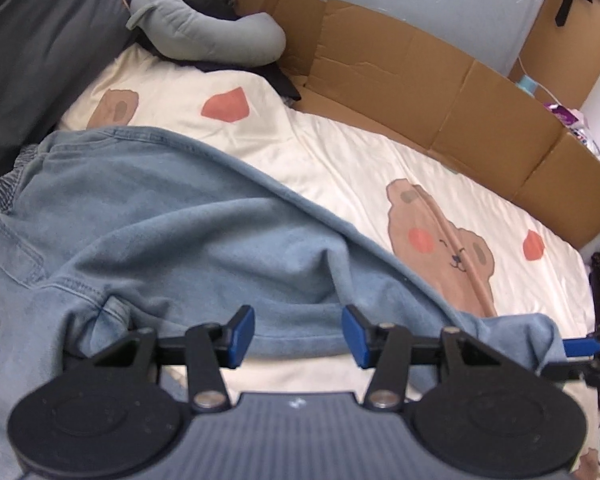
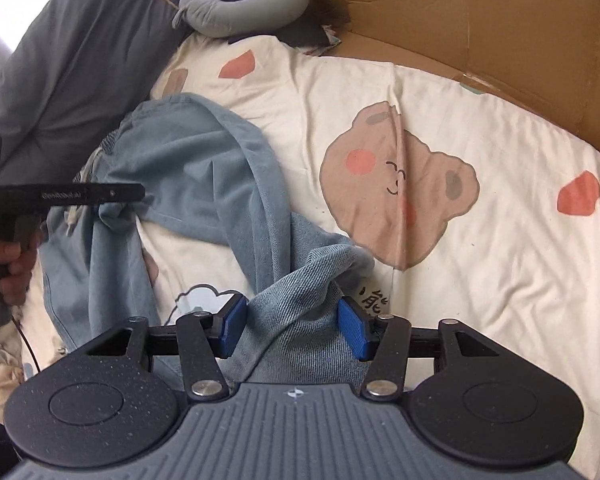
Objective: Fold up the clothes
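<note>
Left wrist view: the jeans fill the left and centre of the frame, spread on the bear-print sheet, waistband at the far left. The left gripper hangs at the bottom centre over the near edge of a trouser leg, jaws parted, blue pads clear of the cloth, holding nothing. If it closes from here it may pinch only the top layer, or the sheet with it, and the fold would drag crooked. It points steeply down.

Right wrist view: the right gripper sits at the bottom centre with a bunched trouser end between its pads; both pads meet the denim, so it looks clenched on the jeans. The bunch is thick and could slip out when lifted. At the left edge a hand holds the other tool, tip by the crotch seam
</note>
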Tool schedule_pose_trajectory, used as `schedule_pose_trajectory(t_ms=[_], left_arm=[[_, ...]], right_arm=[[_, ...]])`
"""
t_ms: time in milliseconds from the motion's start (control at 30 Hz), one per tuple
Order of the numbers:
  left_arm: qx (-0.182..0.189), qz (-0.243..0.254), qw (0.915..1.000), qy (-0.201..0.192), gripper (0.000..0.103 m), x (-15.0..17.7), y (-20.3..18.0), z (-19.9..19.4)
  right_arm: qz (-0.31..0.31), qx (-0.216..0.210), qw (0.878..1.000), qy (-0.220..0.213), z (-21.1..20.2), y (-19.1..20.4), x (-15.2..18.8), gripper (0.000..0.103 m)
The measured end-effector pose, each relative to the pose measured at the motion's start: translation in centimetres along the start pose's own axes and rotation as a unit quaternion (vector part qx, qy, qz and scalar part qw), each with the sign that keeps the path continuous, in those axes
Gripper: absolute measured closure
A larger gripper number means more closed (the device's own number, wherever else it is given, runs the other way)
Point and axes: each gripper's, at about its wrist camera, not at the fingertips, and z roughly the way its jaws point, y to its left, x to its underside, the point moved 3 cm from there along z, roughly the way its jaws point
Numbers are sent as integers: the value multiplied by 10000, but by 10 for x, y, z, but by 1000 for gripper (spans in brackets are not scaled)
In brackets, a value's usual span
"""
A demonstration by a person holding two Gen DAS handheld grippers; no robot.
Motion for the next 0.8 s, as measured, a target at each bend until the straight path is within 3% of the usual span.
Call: schedule_pose_trajectory(t_ms=[33,133,400,800], left_arm=[[-9,18,10000,-17,51,0,0,0],[-22,-25,10000,-47,51,-1,3,-2],[-61,9,10000,-33,52,0,5,-2],[-59,221,9996,140,52,4,-1,8]], right_arm=[[-27,23,10000,0,1,-1,0,82],[147,120,9997,-159,-9,-15,1,91],[767,531,9950,-346,-30,-70,15,93],[1159,807,9894,-327,-3,-122,30,94]])
